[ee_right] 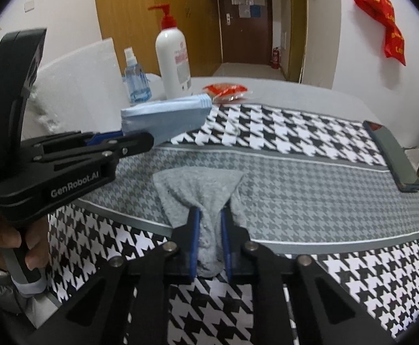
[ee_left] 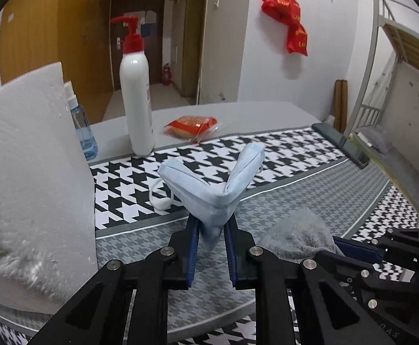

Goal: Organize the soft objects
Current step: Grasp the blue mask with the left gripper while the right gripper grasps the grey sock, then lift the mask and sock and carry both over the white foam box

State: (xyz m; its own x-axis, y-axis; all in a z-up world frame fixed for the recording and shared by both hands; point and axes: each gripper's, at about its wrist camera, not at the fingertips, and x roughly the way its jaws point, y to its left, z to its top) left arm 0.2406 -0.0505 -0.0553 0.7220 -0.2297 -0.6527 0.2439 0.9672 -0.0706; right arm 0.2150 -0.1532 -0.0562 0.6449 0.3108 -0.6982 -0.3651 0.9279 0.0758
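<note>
A light blue face mask (ee_left: 209, 192) is pinched in a V shape, lifted off the houndstooth cloth (ee_left: 310, 172), with my left gripper (ee_left: 211, 224) shut on its lower fold. The mask's white ear loop (ee_left: 160, 201) dangles to the left. From the right wrist view the same mask (ee_right: 166, 118) sticks out of the left gripper (ee_right: 140, 141) at the left. A grey fuzzy cloth (ee_right: 197, 192) lies on the grey band of the mat, and my right gripper (ee_right: 209, 215) is shut on its near end. The grey cloth (ee_left: 298, 235) and right gripper (ee_left: 353, 248) show at the lower right of the left wrist view.
A white foam block (ee_left: 31, 172) stands close at the left. Behind it are a blue spray bottle (ee_left: 84, 132) and a tall white pump bottle (ee_left: 137, 100). A red snack packet (ee_left: 192, 125) lies on the table. A dark phone (ee_right: 393, 158) rests at the mat's right end.
</note>
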